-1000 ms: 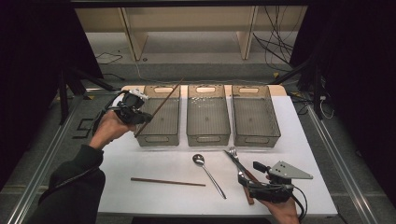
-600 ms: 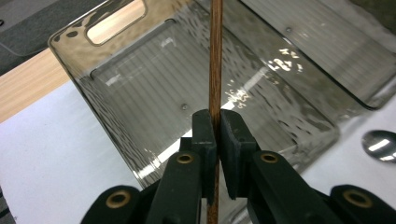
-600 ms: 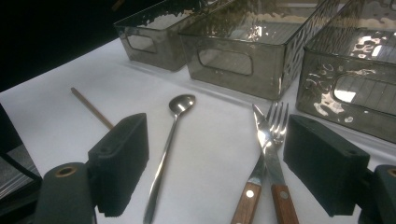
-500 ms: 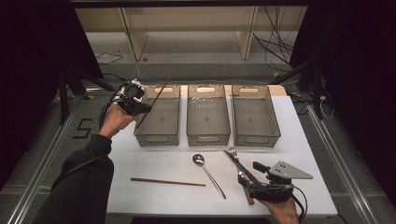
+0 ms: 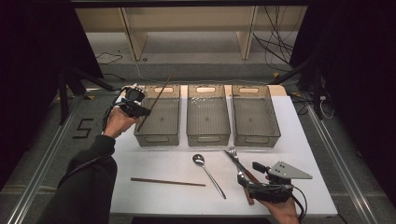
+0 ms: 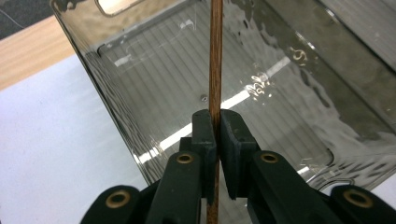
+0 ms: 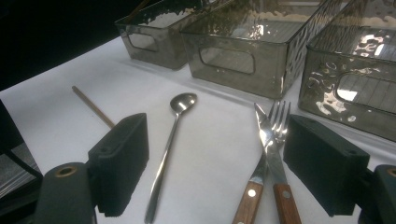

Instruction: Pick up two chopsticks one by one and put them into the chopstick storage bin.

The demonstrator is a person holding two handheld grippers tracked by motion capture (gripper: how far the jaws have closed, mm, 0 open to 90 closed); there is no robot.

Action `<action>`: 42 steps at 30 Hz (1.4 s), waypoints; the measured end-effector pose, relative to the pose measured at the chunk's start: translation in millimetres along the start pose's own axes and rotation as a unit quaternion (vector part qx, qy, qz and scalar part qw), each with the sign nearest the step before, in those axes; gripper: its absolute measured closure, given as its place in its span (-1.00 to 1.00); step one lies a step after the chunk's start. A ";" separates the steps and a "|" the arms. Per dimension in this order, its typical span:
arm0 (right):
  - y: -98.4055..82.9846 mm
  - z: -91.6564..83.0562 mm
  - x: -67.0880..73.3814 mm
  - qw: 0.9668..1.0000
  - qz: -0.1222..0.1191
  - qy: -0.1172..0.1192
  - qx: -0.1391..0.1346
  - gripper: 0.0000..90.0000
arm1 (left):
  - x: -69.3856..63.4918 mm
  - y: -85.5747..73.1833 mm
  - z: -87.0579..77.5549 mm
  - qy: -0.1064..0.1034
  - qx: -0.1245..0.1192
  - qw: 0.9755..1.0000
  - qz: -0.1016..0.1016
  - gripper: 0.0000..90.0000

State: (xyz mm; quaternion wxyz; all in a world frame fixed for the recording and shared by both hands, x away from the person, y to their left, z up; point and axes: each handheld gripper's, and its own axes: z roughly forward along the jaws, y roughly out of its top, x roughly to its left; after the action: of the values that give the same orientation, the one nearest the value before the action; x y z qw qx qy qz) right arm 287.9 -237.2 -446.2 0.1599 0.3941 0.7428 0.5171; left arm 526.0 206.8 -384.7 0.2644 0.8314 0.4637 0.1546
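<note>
My left gripper [image 5: 141, 112] is shut on a brown wooden chopstick [image 5: 156, 100], held at the left wall of the left clear bin [image 5: 161, 137]. The stick slants up and away over that bin. In the left gripper view the chopstick [image 6: 215, 56] stands clamped between the pads [image 6: 203, 130], with the bin's ribbed floor [image 6: 289, 88] behind it. A second chopstick [image 5: 168, 182] lies on the white table. My right gripper [image 5: 250, 175] rests near the front edge, open, with its pads on either side of the wooden-handled knife [image 7: 259, 140] and fork [image 7: 276, 135], touching neither. A spoon [image 7: 173, 133] lies to their left.
Three clear bins stand in a row at the back: left, middle [image 5: 208, 135] and right [image 5: 256, 137]. The spoon [image 5: 208, 173] lies between the loose chopstick and the knife and fork [image 5: 237, 161]. The white tabletop [image 5: 303, 154] ends in dark floor on both sides.
My left hand has carried the chopstick a little to the right, closer over the left bin, and lower. The right gripper and the cutlery have stayed put.
</note>
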 end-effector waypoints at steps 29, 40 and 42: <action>-0.1 -1.0 -0.3 1.000 0.003 0.000 -0.001 -0.48 | -40.7 -4.2 -28.7 -0.038 0.002 0.998 0.042 -0.31; 0.1 -1.5 -0.1 1.000 0.004 0.000 -0.002 -0.49 | -69.9 -18.5 -47.1 -0.077 0.010 0.992 0.104 -0.50; 0.1 -1.5 -0.2 1.000 0.004 0.000 -0.002 -0.49 | -75.4 -22.0 -49.1 -0.086 0.018 0.989 0.122 -0.51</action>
State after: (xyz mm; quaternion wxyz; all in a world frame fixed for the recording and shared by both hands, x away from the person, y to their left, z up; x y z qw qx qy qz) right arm 287.1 -238.2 -445.6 0.1585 0.3967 0.7402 0.5193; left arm 446.9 166.5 -358.5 0.2671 0.8964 0.3376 0.1054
